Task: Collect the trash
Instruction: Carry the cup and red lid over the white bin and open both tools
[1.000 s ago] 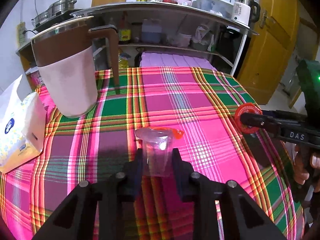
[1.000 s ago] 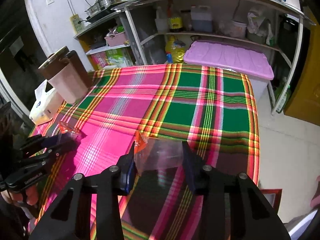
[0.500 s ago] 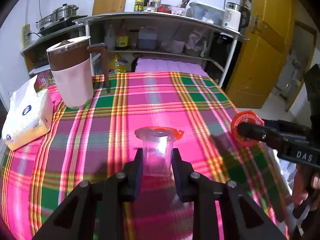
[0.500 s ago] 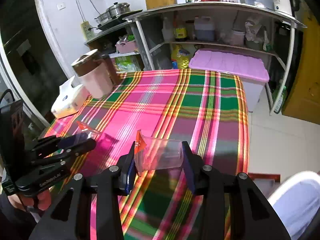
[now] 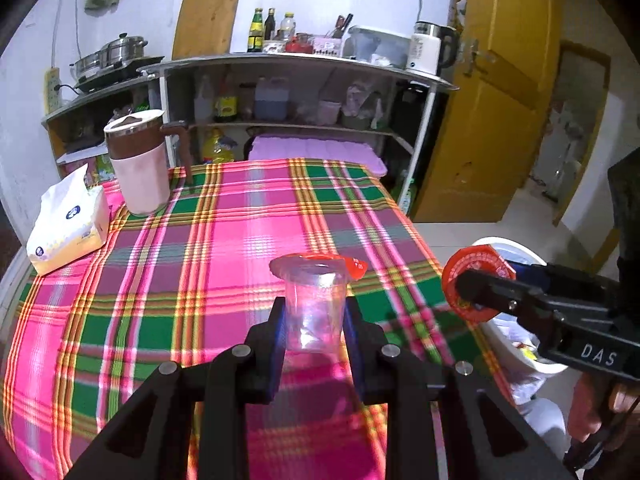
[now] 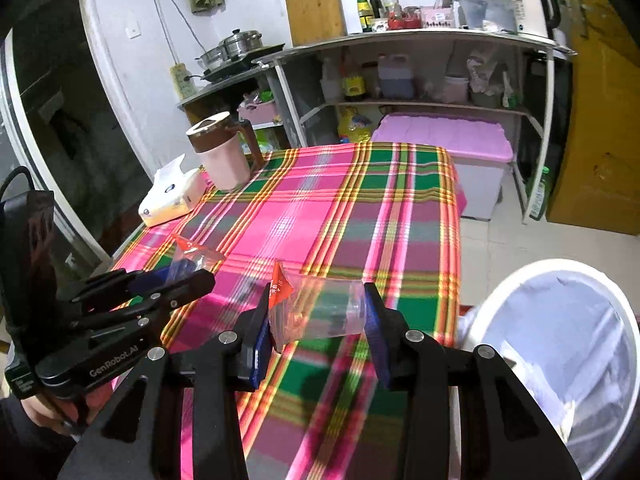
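An upright cup (image 5: 314, 312) is gripped by the left gripper (image 5: 314, 336) above the bench (image 5: 224, 240); a sideways cup (image 6: 320, 312) is clamped in the right gripper (image 6: 318, 332), near what appears a lined bin (image 6: 560, 344).

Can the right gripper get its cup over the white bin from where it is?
Probably yes. The right gripper, shut on its clear cup, is beside the white bin, whose mouth is open off the table's edge; nothing stands between them.
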The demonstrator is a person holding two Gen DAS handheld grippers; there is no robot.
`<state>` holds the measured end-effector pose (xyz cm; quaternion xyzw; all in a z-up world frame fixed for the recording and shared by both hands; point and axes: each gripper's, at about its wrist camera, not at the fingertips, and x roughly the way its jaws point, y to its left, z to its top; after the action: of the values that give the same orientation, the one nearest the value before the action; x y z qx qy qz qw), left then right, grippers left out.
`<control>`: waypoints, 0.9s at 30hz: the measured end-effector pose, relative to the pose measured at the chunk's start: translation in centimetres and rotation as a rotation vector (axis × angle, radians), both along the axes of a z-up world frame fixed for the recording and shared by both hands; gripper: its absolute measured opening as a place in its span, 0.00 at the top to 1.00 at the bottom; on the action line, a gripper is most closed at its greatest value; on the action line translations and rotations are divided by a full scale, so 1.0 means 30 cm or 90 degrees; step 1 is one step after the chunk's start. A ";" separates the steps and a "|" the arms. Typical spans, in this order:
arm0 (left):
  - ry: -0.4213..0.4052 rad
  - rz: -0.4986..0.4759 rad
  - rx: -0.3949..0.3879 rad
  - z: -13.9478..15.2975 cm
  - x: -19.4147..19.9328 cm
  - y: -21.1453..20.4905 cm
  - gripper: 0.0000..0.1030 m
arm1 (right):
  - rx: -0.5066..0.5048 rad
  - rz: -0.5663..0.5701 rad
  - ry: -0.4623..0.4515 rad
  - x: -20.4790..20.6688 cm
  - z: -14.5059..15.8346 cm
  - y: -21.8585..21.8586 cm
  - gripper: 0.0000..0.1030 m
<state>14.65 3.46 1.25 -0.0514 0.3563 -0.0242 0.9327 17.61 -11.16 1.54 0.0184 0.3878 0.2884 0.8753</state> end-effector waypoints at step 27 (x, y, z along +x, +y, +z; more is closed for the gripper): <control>-0.003 -0.121 -0.002 0.004 -0.076 -0.343 0.73 | 0.002 -0.127 -0.015 -0.179 0.002 -0.340 0.59</control>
<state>12.38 -6.84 1.39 -0.0185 0.3573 -0.1131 0.9269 12.24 -21.35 1.58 0.0545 0.3730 0.2007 0.9042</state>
